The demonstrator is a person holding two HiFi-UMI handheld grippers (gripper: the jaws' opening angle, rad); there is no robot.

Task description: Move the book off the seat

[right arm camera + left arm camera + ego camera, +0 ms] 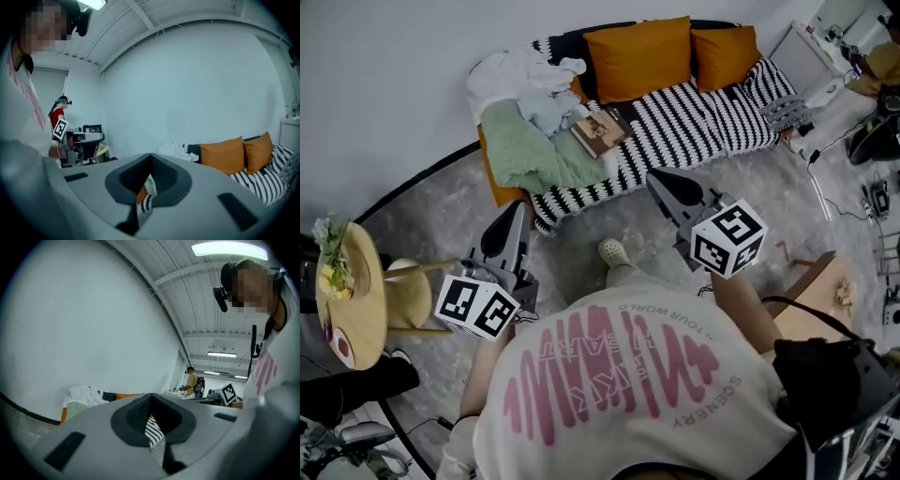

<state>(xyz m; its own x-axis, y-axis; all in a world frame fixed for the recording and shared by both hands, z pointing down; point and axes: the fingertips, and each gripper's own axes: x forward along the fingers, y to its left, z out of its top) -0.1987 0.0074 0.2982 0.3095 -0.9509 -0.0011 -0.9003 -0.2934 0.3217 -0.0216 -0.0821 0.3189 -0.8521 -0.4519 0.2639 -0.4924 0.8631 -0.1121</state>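
A brown book [602,131] lies on the black-and-white striped seat [703,117], beside a green blanket [525,155] and a heap of white clothes [520,75]. Both grippers hang in the air in front of the seat, well short of the book. My left gripper [517,208] points at the seat's left end; its jaws are shut and hold nothing [152,427]. Nearer the seat's front edge, my right gripper [654,178] is shut and holds nothing [146,187]. Only a sliver of striped cover shows between each pair of jaws.
Two orange cushions [639,56] [724,54] lean at the seat's back. A round wooden table [352,295] with flowers and a stool [408,298] stand at the left. Cables and gear [867,141] lie at the right. Another person [192,380] stands far off.
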